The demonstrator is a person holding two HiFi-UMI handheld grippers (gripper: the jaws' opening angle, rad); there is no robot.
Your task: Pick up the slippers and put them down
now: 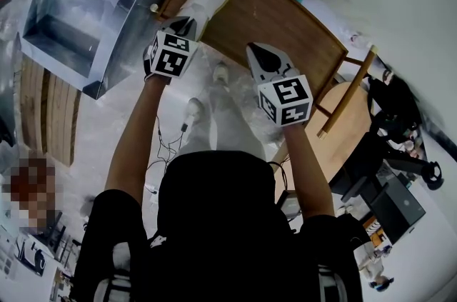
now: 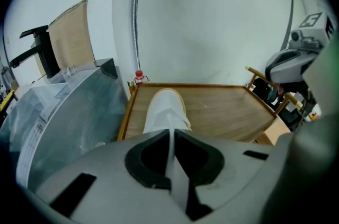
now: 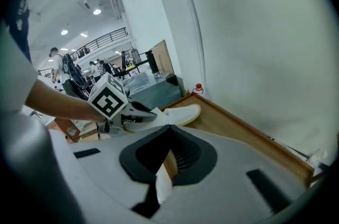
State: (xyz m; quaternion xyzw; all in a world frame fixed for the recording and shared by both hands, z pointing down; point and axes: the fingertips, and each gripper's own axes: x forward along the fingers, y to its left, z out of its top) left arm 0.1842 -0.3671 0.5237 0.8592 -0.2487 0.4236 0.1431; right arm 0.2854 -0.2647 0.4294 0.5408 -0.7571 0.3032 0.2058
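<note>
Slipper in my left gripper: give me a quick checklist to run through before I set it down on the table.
1. Grip: left gripper has its jaws shut on the near end of the slipper. Ok.
2. Slipper lifted clear of the table: cannot tell.
3. Landing room: there is bare wood ahead and to the right of the slipper. Ok.
4. Plastic box stands close at the table's left edge but apart from the slipper. Ok.
5. Right gripper is off to the side, jaws slightly apart with nothing in them. Ok.
6. Other slipper located: none in view. Cannot tell.
</note>
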